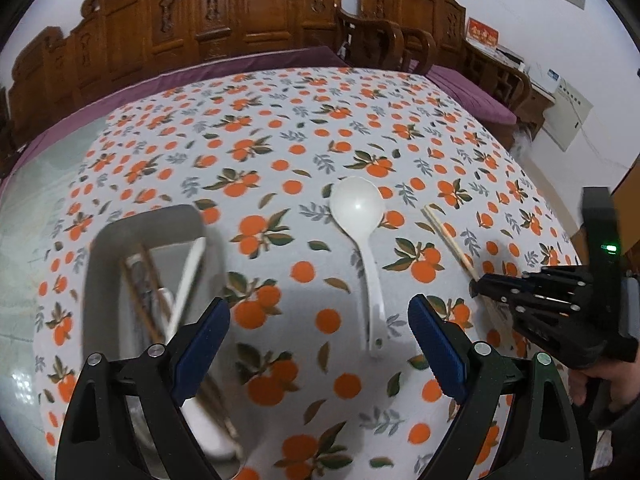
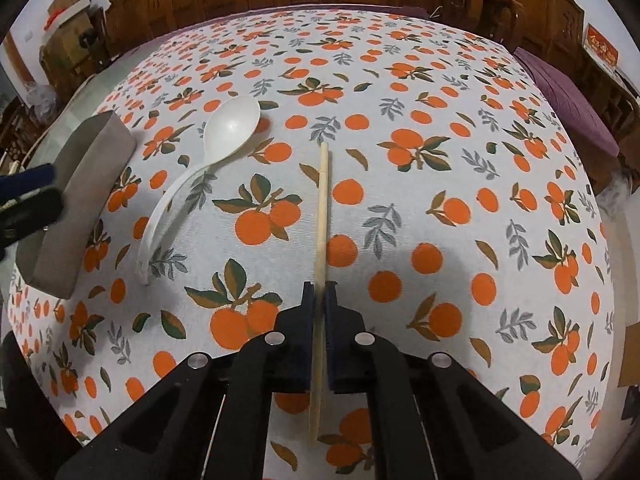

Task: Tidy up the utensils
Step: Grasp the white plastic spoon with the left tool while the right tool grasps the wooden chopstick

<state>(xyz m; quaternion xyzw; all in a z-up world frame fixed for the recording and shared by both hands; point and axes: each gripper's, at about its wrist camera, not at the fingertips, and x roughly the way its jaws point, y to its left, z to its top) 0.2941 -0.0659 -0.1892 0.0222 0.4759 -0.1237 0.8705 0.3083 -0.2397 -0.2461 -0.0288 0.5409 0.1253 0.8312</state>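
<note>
On counter (image 2: 460, 208), right tool (image 2: 319, 292) clamped on chopstick (image 2: 322, 208), beside white spoon (image 2: 224, 132). Left tool (image 1: 320, 340) wide open, nothing between pads, near grey holder (image 1: 100, 280) containing utensils.

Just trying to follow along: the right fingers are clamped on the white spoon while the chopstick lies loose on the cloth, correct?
Reversed. The right wrist view shows the right gripper shut on the chopstick; the white spoon lies loose on the cloth.

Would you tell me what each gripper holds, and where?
The right gripper pinches the chopstick toward its near end; the left gripper holds nothing.
</note>
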